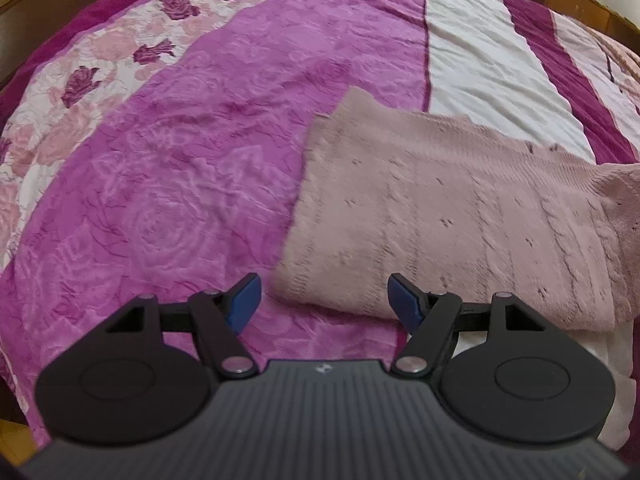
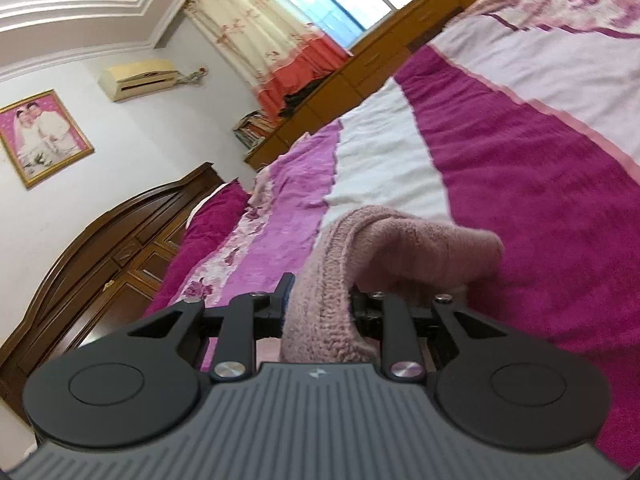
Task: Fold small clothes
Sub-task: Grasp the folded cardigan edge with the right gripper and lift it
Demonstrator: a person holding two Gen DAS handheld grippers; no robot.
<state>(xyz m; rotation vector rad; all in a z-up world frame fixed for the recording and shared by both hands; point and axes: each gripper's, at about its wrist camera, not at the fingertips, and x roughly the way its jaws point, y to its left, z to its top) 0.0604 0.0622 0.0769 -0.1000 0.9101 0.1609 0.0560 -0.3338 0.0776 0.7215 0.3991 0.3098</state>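
A pink knitted garment lies flat on the magenta bedspread, partly over a white stripe. In the left wrist view my left gripper hangs open just above the garment's near left corner, its blue fingertips apart and holding nothing. In the right wrist view my right gripper is shut on a bunched fold of the same garment. The knit rises in a hump in front of the fingers and hides the right fingertip. This view is tilted and looks nearly level across the bed.
A dark wooden headboard stands at the bed's left end. Wooden cabinets and a curtained window run along the far side. Wooden furniture borders the bed at the top left of the left wrist view.
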